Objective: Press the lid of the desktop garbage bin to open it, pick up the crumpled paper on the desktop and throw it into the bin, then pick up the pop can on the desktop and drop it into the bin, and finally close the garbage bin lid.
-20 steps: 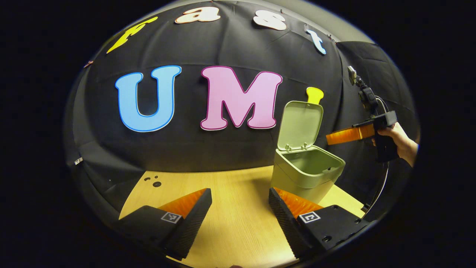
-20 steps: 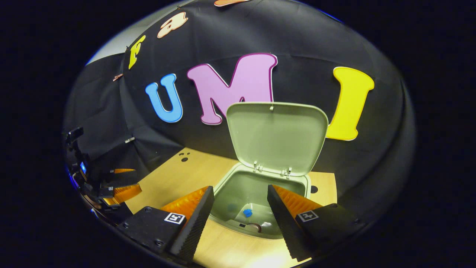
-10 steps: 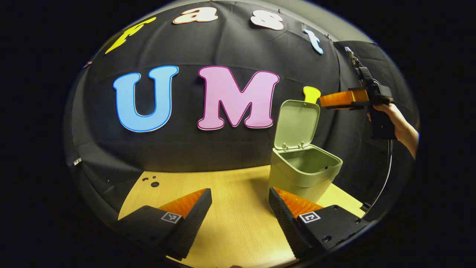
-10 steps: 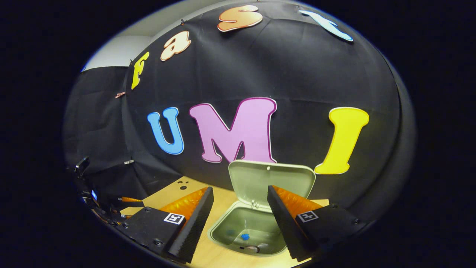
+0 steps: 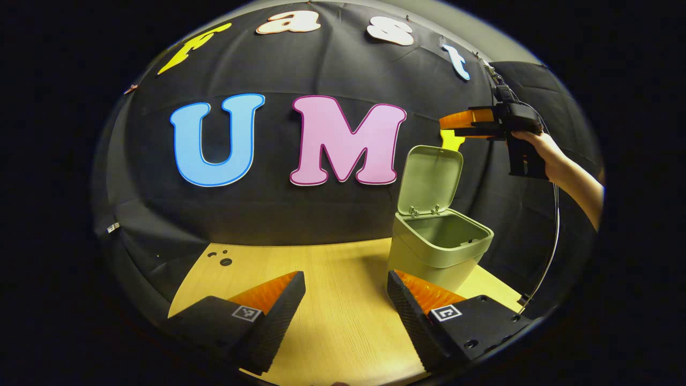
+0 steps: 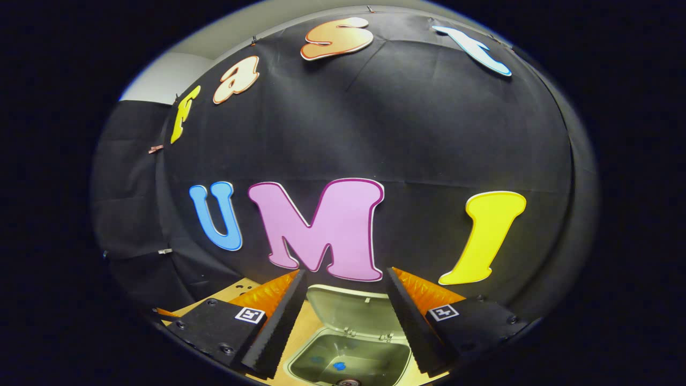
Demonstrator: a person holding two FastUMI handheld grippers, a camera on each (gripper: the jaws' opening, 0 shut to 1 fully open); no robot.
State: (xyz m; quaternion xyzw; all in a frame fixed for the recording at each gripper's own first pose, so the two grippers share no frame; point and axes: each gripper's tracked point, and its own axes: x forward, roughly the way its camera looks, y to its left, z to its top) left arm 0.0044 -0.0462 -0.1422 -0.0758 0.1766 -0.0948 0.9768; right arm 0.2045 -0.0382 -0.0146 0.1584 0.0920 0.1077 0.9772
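On woodgrain table [image 5: 343,321], boxy bin [image 5: 437,252], hinged lid [image 5: 429,179] upright

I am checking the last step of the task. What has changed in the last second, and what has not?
The right gripper rose from beside the bin to above the top edge of the upright lid, open and empty. The left gripper stayed open over the table; the lid stayed open.

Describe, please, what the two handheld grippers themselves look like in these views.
Each gripper, left and right, has two wedge-shaped fingers with ridged inner faces, on dark blocks with visible screws and a square black-and-white marker. In the left gripper view, the right one has a dark handle and a thin trailing cable.
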